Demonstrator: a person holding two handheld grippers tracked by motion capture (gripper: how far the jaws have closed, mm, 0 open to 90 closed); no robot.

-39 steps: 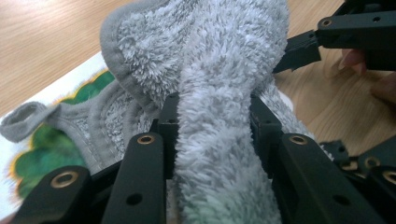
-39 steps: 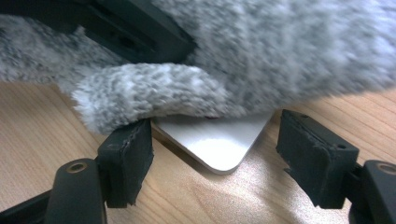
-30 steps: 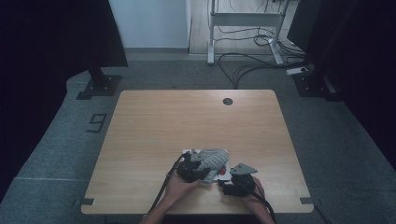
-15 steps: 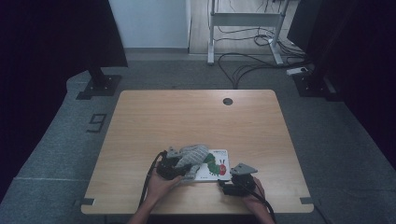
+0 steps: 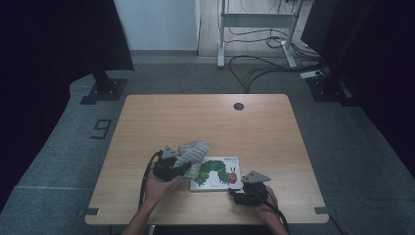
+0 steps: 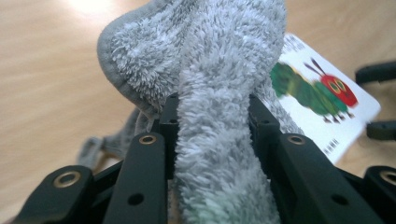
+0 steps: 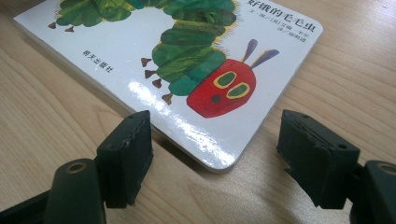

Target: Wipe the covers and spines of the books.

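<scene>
Pinching a fluffy grey towel between its fingers, the left gripper holds it beside a glossy, round-cornered book; right gripper fingers spread, flanking the book's corner.

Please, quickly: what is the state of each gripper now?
Left gripper: closed on the grey cloth.
Right gripper: open, holding nothing, jaws either side of the book corner.

Chinese title "好饿的毛毛虫" printed on white picture book, publisher mark "明天出版社" lower down its cover; numeral "9" marked on grey floor.
</scene>
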